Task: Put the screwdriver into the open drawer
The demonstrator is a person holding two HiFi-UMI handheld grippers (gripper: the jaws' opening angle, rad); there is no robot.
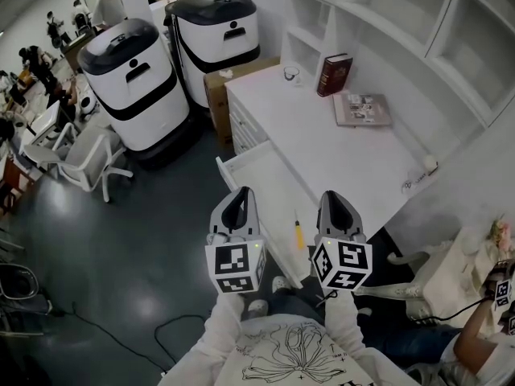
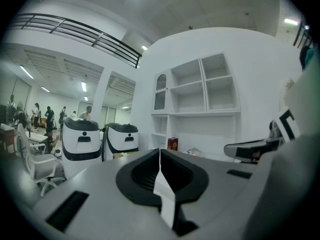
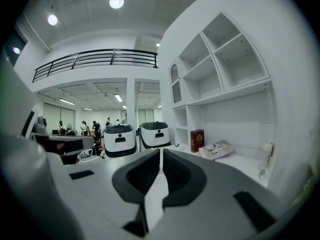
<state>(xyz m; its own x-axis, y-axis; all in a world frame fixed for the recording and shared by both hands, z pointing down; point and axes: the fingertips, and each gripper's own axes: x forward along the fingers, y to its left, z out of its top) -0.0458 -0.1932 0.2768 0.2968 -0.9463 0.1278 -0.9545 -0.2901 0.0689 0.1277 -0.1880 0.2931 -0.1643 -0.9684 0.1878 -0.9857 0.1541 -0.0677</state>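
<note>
A screwdriver (image 1: 298,233) with a yellow handle lies inside the open white drawer (image 1: 256,177), near its right side by the desk. My left gripper (image 1: 238,197) (image 2: 160,153) hovers over the drawer's left front part, its jaws pressed together and holding nothing. To the right of the screwdriver, above the desk's front edge, my right gripper (image 1: 335,199) (image 3: 161,153) is shut and empty too. Both gripper views look level across the room, so neither shows the screwdriver or the drawer.
The white desk (image 1: 322,143) carries a dark red book (image 1: 333,74), a magazine (image 1: 361,108) and a small glass (image 1: 290,74). Two white and black machines (image 1: 133,83) stand beyond the drawer, beside a cardboard box (image 1: 219,87). A white chair (image 1: 84,159) is at left. People sit far left.
</note>
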